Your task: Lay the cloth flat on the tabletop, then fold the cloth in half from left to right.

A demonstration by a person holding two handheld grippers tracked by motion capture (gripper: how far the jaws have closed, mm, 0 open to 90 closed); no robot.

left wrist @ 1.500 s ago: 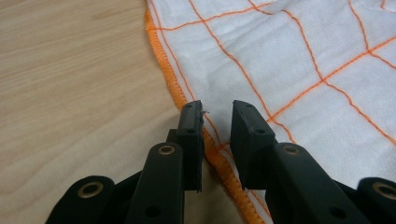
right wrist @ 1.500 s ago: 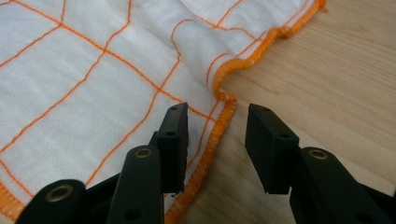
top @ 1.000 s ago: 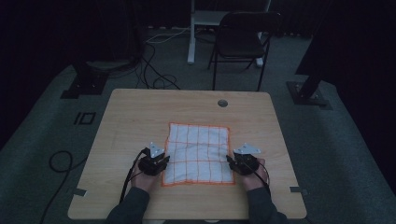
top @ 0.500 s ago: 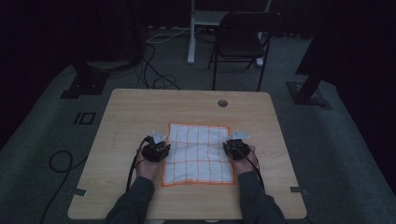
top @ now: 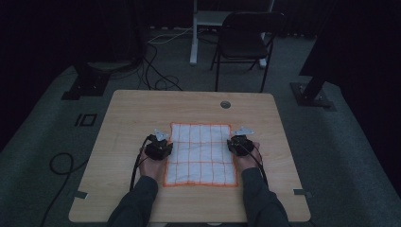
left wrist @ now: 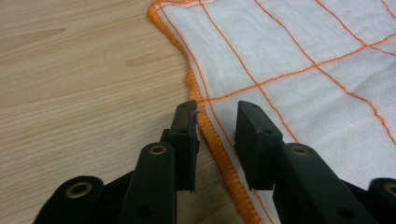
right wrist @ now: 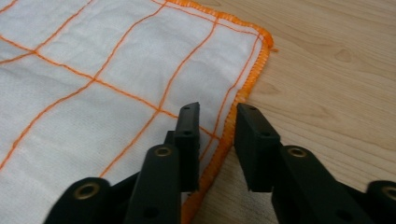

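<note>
A dim room: grey carpet [top: 340,156], black folding chair [top: 246,40], wooden table [top: 137,109].

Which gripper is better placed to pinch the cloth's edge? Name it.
Left, narrowly: the left gripper has the cloth hem between its open jaws. The right gripper straddles the hem too, more over wood.

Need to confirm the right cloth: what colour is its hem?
Orange stitching edges the white cloth, matching its orange grid lines; clearest in the left gripper view.
</note>
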